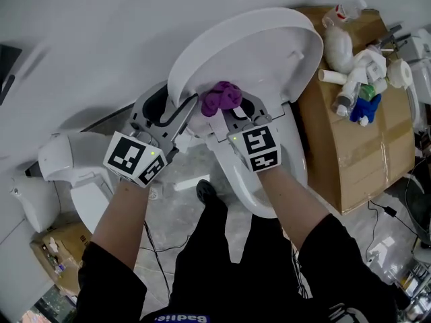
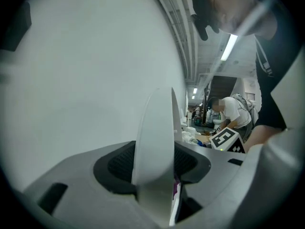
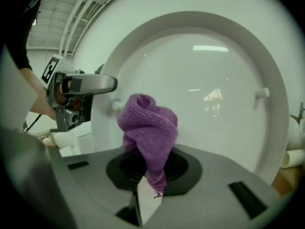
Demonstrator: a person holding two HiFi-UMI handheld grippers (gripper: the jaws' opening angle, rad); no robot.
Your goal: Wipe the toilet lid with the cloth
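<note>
Far left there's a spare toilet (image 1: 67, 160) parked on the floor, well out of my way. Then my left gripper (image 2: 153, 175): its fingers are clamped on the left rim of the raised toilet lid (image 1: 259, 49), which stands edge-on between them in the left gripper view. I'd guess that's just to steady it, since the lid is hinged and would probably swing if I pushed on it one-handed. It's stiff, glossy plastic, so likely slippery, and the rim looks like the only sensible place to hold.

Middle: the purple cloth (image 3: 147, 125) is up against the lower inside face of the lid, near the hinge end. My right gripper (image 3: 148, 187) has its fingers pinched on the cloth's bottom tail, and the rest bunches up in a loose knot above. It's soft, light knit stuff and pretty floppy, so I reckon I have to press the wad flat onto the plastic or it'll just drag around. A grip lower in the bunch would probably give more control.

Room-wise, most of the lid's face above and to the right of the cloth is open. There's a little bumper (image 3: 261, 93) sticking out that could snag the knit. On the right, a cardboard box (image 1: 350, 147) piled with bottles (image 1: 347, 52) sits just beside the lid's edge, so wide strokes that way need care.
</note>
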